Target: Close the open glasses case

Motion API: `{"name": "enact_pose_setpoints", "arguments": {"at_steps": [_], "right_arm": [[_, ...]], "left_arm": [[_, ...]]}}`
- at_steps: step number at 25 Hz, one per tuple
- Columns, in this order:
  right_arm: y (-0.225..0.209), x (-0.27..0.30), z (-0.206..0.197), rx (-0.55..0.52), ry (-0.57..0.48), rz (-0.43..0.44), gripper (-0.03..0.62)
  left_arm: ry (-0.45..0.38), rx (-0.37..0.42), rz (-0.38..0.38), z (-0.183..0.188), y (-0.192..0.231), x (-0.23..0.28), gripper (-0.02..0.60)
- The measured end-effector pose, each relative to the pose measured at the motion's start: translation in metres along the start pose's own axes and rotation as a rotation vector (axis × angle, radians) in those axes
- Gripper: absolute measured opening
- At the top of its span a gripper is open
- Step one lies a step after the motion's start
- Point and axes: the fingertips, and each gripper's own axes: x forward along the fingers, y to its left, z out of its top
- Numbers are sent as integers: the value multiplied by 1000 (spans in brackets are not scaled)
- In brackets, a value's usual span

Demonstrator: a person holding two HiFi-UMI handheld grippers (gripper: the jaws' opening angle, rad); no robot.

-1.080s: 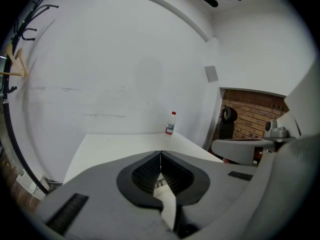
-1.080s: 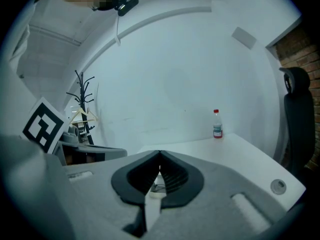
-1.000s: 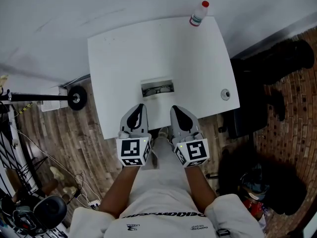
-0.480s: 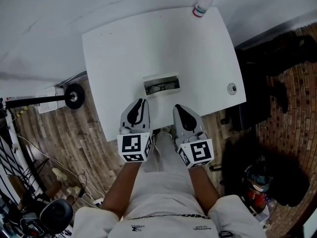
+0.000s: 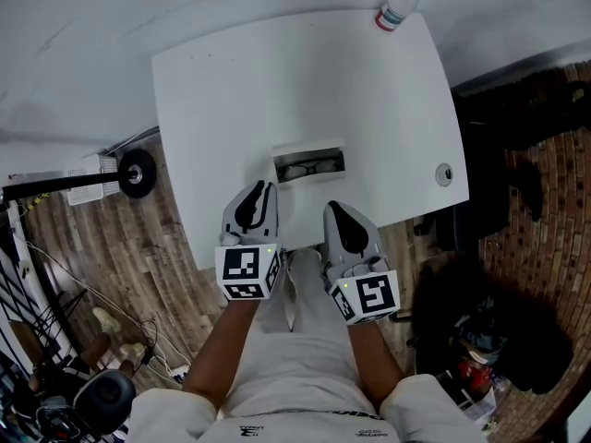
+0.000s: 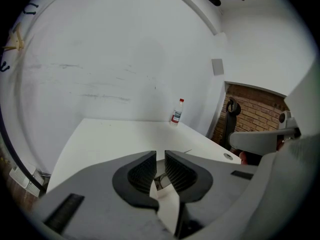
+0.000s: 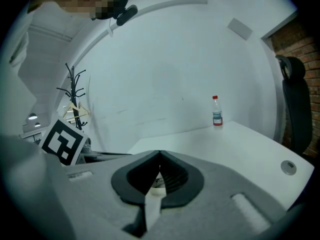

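**Student:** Where does the glasses case [image 5: 309,150] lie?

**Tutor:** On the white tabletop [image 5: 277,81], close to its near edge and about midway along it. The case is open, its long side parallel to that edge. A pair of dark-framed glasses [image 5: 309,168] rests inside.

**Student:** And the two tools?

**Tutor:** Both hang over the near edge, side by side, their tips pointing toward the case and short of it. Neither touches it. The left gripper [image 5: 263,190] points just to the left of the case. The right gripper [image 5: 331,207] points at its right part.

**Student:** How do the jaws stand?

**Tutor:** In the left gripper view the ribbed pads [image 6: 145,171] stand a narrow slit apart and hold nothing. A sliver of the case and glasses shows through the gap, farther off on the tabletop. In the right gripper view the tips meet, so that tool is closed on nothing. Only a small opening remains lower down between the pads.

**Student:** What else does the tabletop carry?

**Tutor:** A small clear bottle [image 5: 401,5] with a red cap stands upright at the far right corner, well apart from the case. A round cable grommet [image 5: 444,175] is set near the right edge, toward the near right corner.

**Student:** And beyond the tabletop?

**Tutor:** Wood-plank floor lies to the left and brick-pattern floor to the right. A dark office chair [image 7: 294,109] stands off the right edge.
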Motion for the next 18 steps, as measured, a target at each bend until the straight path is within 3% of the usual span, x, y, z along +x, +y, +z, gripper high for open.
{"name": "enact_pose_setpoints", "arguments": {"at_steps": [10,18], "right_arm": [[-20,11,-11,32,5,-41,2],[-27,14,-18,71,16,-54,2]], "left_arm": [[22,0,-13,-12,7,31,57],[60,-49,-15,-25,18,49,57]]}}
